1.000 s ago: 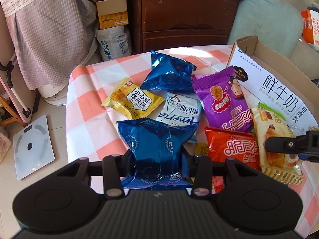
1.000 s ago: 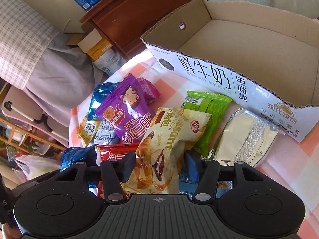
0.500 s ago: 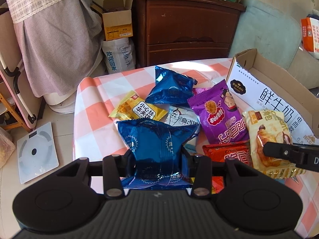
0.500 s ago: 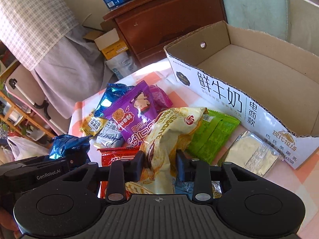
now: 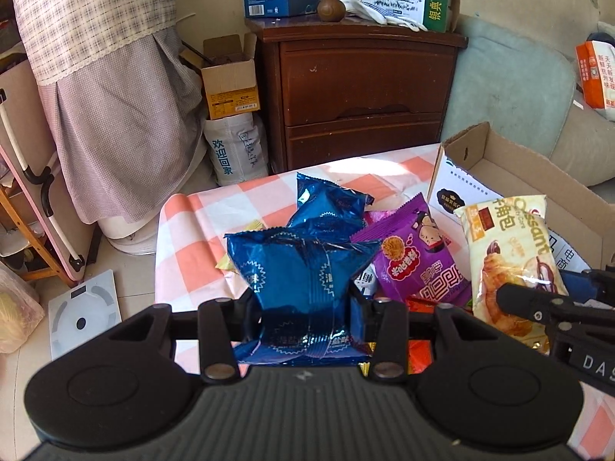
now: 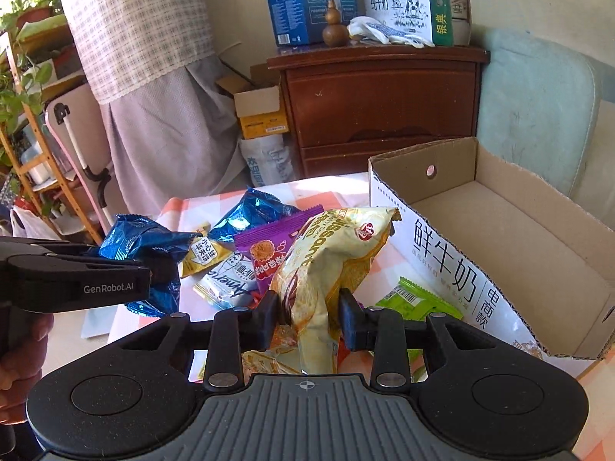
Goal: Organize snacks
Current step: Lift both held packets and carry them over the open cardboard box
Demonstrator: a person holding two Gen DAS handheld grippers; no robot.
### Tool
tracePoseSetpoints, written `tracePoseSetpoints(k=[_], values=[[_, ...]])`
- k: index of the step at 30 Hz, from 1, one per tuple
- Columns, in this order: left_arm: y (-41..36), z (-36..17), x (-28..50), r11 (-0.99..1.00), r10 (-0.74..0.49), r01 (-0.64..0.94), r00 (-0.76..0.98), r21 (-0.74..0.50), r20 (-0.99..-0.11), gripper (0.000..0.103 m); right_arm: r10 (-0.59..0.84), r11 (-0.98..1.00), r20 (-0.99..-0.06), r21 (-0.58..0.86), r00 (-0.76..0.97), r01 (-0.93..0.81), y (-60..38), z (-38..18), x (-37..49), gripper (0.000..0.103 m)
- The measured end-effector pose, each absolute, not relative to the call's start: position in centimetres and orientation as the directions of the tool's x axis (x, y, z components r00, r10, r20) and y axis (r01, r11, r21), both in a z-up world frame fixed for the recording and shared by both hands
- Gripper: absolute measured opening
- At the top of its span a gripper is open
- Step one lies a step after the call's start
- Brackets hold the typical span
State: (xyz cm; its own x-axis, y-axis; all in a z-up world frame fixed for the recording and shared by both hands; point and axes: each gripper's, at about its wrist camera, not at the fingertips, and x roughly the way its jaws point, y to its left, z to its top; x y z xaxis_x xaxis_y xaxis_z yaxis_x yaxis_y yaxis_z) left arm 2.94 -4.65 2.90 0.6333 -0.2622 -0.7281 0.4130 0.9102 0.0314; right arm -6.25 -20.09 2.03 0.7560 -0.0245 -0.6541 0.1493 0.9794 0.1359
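My left gripper [image 5: 305, 307] is shut on a shiny blue snack packet [image 5: 303, 269] and holds it above the checked table [image 5: 192, 238]. It also shows at the left of the right wrist view [image 6: 142, 246]. My right gripper [image 6: 307, 319] is shut on a yellow croissant packet [image 6: 326, 265], lifted beside the open cardboard box [image 6: 499, 230]. The croissant packet also shows in the left wrist view [image 5: 511, 253]. On the table lie a second blue packet [image 5: 330, 203], a purple packet [image 5: 419, 261], a green packet [image 6: 419, 303] and others.
A dark wooden drawer chest [image 5: 361, 92] with milk cartons on top stands behind the table. A pale blue sofa [image 5: 511, 88] is behind the box. A white bathroom scale [image 5: 82, 311] lies on the floor at the left.
Both grippers have risen with their packets. The right gripper closed tighter on the croissant packet and lifted it off the table toward the box.
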Motion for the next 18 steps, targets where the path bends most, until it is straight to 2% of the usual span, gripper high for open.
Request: tracePoseSetpoints(k=[18], values=[[-6.9, 5.4, 2.3, 0.893, -0.374, 0.443, 0.631, -0.081, -0.680, 0.043, -0.138, 0.983, -0.549, 0.022, 0.824, 0.180, -22.8, 4.4, -7.0, 0.032]])
